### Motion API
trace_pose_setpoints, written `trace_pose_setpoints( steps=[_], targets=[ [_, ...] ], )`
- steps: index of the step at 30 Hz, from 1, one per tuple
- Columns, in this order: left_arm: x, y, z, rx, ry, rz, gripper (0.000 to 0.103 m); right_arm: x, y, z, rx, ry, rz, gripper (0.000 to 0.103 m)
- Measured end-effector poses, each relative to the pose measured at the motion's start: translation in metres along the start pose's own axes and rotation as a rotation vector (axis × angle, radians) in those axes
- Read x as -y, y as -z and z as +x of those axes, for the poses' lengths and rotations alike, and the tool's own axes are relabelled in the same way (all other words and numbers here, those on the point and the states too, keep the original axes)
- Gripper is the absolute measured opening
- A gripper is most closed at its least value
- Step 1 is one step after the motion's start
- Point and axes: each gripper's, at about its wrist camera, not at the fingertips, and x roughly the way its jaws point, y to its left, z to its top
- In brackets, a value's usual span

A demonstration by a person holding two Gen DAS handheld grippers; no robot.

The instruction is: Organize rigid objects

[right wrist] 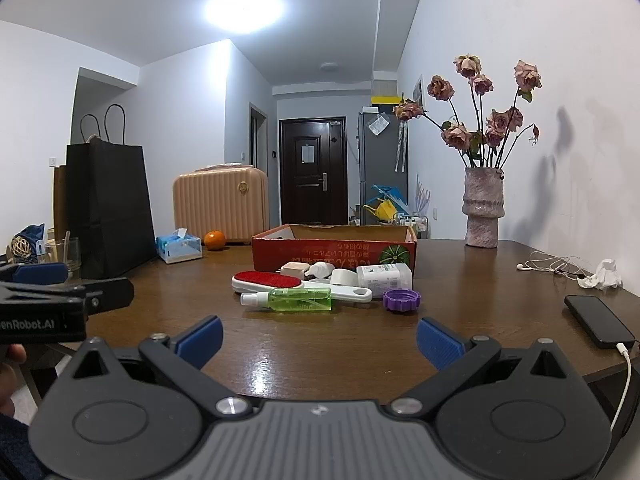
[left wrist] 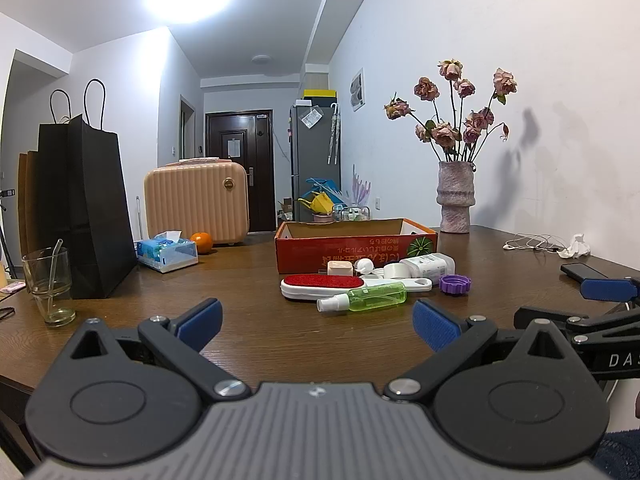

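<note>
Left claw (left wrist: 318, 322) wide open, empty. Right claw (right wrist: 320, 338) wide open, empty. Both near worktop (right wrist: 304, 344) edge; spray bottle (right wrist: 294, 299), lint brush (right wrist: 267, 281), purple cap (right wrist: 401, 299) before red box (right wrist: 334, 249).

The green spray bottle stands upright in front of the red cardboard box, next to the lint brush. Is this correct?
Not quite: the green spray bottle lies on its side, not upright. The right wrist view shows it lying in front of the red cardboard box, next to the lint brush.
</note>
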Motion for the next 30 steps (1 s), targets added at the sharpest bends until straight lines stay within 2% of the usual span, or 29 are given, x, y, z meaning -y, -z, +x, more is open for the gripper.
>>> trace_pose_setpoints(
  steps=[30],
  targets=[
    [-0.0012, -0.0012, 0.0007, -0.003, 0.003, 0.000, 0.103, 0.0021, 0.0005, 0.0027, -0.005, 0.006, 0.016, 0.103]
  ],
)
